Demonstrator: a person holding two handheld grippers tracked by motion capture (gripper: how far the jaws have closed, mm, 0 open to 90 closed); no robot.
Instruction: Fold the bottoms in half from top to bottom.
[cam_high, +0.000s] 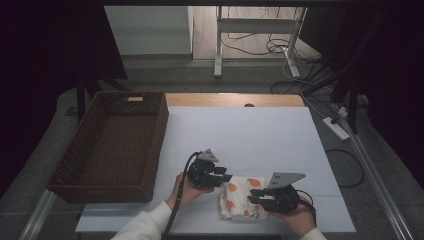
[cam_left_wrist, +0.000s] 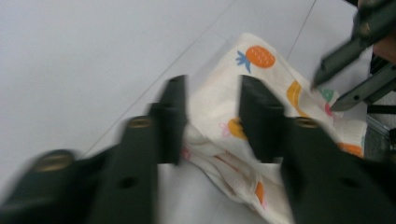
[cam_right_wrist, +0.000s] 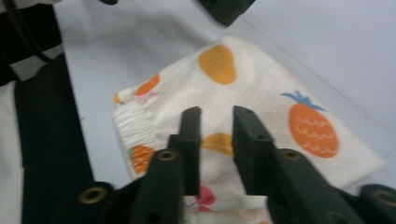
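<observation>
A folded white cloth (cam_high: 240, 197) printed with orange fruit lies flat near the table's front edge. My left gripper (cam_high: 225, 175) hovers at its left edge. In the left gripper view its jaws (cam_left_wrist: 211, 86) stand apart above the cloth (cam_left_wrist: 266, 65) and grip nothing. At the cloth's right side is my right gripper (cam_high: 254, 196). The right gripper view shows its jaws (cam_right_wrist: 217, 112) parted by a narrow gap over the cloth (cam_right_wrist: 261, 79), with no fabric pinched. The right gripper's tips (cam_left_wrist: 336, 79) also show in the left gripper view.
A brown wicker basket (cam_high: 160, 135) stands on the table's left side. The white tabletop (cam_high: 250, 135) stretches behind the cloth. Cables, a power strip (cam_high: 336, 127) and a desk frame are on the floor beyond the table.
</observation>
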